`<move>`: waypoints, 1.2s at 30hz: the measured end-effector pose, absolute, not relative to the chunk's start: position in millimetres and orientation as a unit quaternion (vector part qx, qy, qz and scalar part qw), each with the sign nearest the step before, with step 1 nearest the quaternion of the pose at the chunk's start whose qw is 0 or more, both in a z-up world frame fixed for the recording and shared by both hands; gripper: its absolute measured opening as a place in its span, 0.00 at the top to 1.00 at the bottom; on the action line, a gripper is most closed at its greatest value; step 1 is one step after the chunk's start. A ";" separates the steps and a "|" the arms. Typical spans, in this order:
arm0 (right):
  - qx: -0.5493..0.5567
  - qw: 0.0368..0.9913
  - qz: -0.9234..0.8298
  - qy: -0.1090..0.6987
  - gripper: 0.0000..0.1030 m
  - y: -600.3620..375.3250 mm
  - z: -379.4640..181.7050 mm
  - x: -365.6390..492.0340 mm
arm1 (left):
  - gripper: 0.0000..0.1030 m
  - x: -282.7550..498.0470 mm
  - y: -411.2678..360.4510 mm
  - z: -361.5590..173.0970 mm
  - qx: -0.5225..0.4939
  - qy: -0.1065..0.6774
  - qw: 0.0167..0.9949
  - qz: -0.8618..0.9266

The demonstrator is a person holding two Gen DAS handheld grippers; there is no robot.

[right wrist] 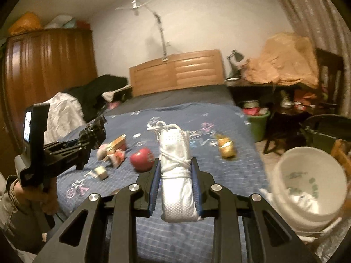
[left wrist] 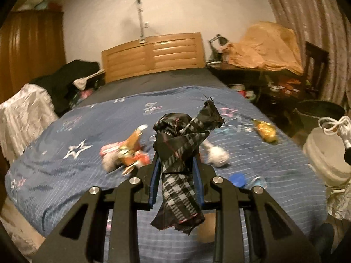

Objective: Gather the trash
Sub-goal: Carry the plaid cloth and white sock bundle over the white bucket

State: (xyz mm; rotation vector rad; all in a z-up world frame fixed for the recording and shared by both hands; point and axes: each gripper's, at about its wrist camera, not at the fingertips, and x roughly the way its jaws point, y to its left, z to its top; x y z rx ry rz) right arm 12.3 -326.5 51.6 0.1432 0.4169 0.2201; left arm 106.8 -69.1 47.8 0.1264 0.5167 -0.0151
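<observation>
Midway: left claw [left wrist: 175, 164] clamped on black plaid cloth bundle [left wrist: 175, 144], right claw [right wrist: 175, 175] on white rope-tied roll [right wrist: 175, 164]; white plastic bucket [right wrist: 307, 197] lower right; wrappers [right wrist: 114, 151] left on bed [right wrist: 197, 230].

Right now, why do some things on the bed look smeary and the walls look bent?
Left wrist view: the wrappers on the bed smear from motion blur; the plaid cloth stays sharp. Right wrist view: the apple and bucket blur; the white bundle is crisp. Both: fisheye bends the walls; dim orange light.
</observation>
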 end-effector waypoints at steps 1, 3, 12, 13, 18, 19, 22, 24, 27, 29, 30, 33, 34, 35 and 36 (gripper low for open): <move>0.071 0.971 0.102 0.204 0.73 -333.4 53.9 10.1 | 0.75 107.4 -77.6 49.7 0.065 0.254 0.965 -0.014; 0.071 0.974 0.084 0.200 0.73 -350.0 59.2 3.6 | 0.75 108.9 -98.4 54.5 0.073 0.250 0.965 -0.033; 0.077 0.975 -0.002 0.209 0.73 -439.1 74.1 -18.6 | 0.75 116.3 -196.4 61.5 0.101 0.254 0.954 -0.124; 0.078 0.974 -0.012 0.212 0.73 -450.5 74.1 -20.4 | 0.75 116.8 -207.2 61.8 0.104 0.254 0.952 -0.134; 0.089 0.968 -0.053 0.230 0.73 -505.7 68.4 -23.0 | 0.75 123.9 -263.8 58.7 0.122 0.262 0.940 -0.181; 0.091 0.966 -0.061 0.233 0.73 -517.8 67.6 -24.4 | 0.75 124.2 -275.1 57.7 0.126 0.263 0.937 -0.191; 0.094 0.962 -0.081 0.243 0.73 -549.7 63.7 -23.6 | 0.75 127.1 -309.6 51.9 0.143 0.263 0.930 -0.212; 0.098 0.959 -0.091 0.251 0.73 -565.2 60.0 -20.5 | 0.75 130.5 -331.8 47.0 0.151 0.266 0.925 -0.225; 0.102 0.953 -0.106 0.264 0.73 -586.8 52.7 -14.4 | 0.75 138.3 -360.9 40.4 0.159 0.272 0.917 -0.243; 0.102 0.949 -0.113 0.274 0.73 -601.0 48.0 -6.5 | 0.75 143.1 -373.0 35.7 0.163 0.277 0.913 -0.253; 0.105 0.947 -0.115 0.280 0.73 -607.2 44.5 -0.7 | 0.75 147.7 -383.6 32.1 0.165 0.280 0.908 -0.263; 0.110 0.943 -0.118 0.293 0.73 -614.8 37.5 14.2 | 0.75 154.9 -401.5 23.4 0.170 0.290 0.899 -0.279; 0.113 0.941 -0.118 0.297 0.73 -619.4 34.2 18.3 | 0.75 157.2 -407.8 20.6 0.171 0.294 0.896 -0.285; 0.116 0.939 -0.118 0.301 0.73 -623.3 31.0 22.6 | 0.75 159.2 -412.7 18.1 0.173 0.297 0.894 -0.289; 0.119 0.938 -0.118 0.304 0.73 -626.1 28.3 25.6 | 0.75 161.6 -419.6 13.6 0.177 0.300 0.890 -0.294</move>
